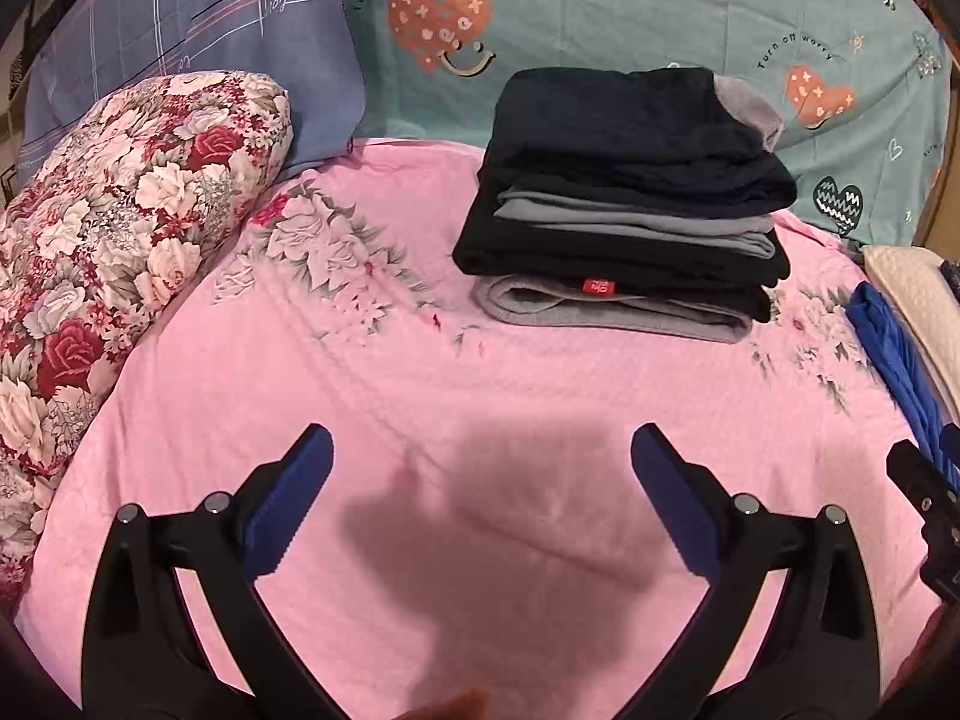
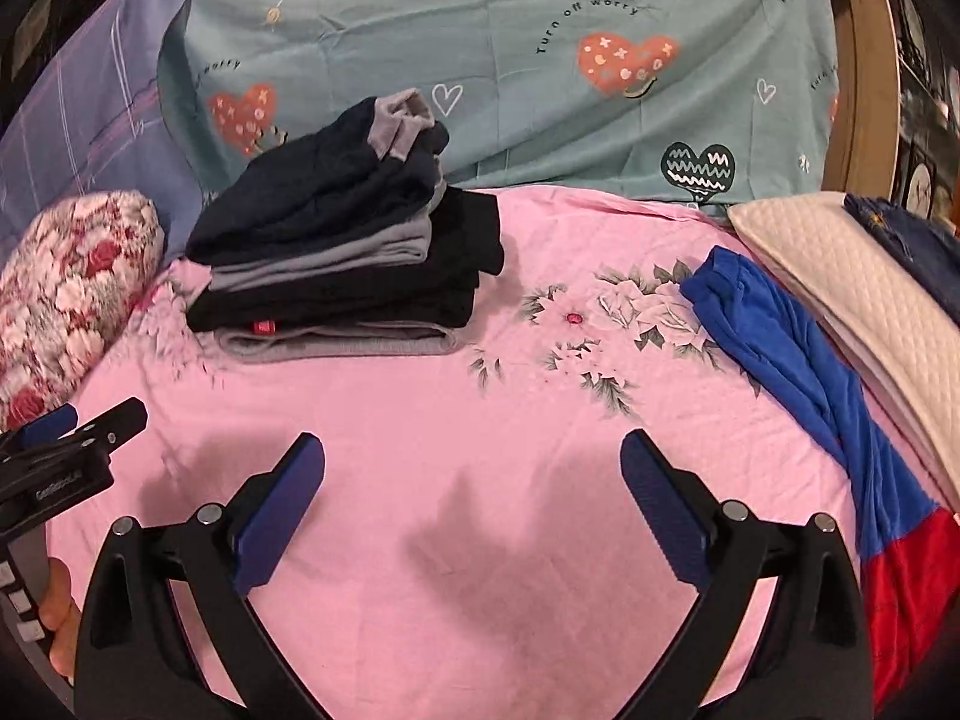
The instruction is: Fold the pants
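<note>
A stack of folded dark and grey pants [image 1: 624,210] sits on the pink floral bedsheet [image 1: 372,384]; it also shows in the right wrist view [image 2: 342,264]. A blue and red garment [image 2: 828,396] lies unfolded along the bed's right side; its blue edge shows in the left wrist view [image 1: 894,354]. My left gripper [image 1: 480,498] is open and empty above bare sheet, in front of the stack. My right gripper [image 2: 474,504] is open and empty, left of the blue garment. The left gripper's side shows in the right wrist view [image 2: 66,450].
A floral pillow [image 1: 108,252] lies at the left. A teal heart-print quilt [image 2: 492,60] and a lilac checked one [image 1: 198,18] stand along the back. A white quilted pad [image 2: 852,312] with a dark blue cloth [image 2: 912,246] lies at the right.
</note>
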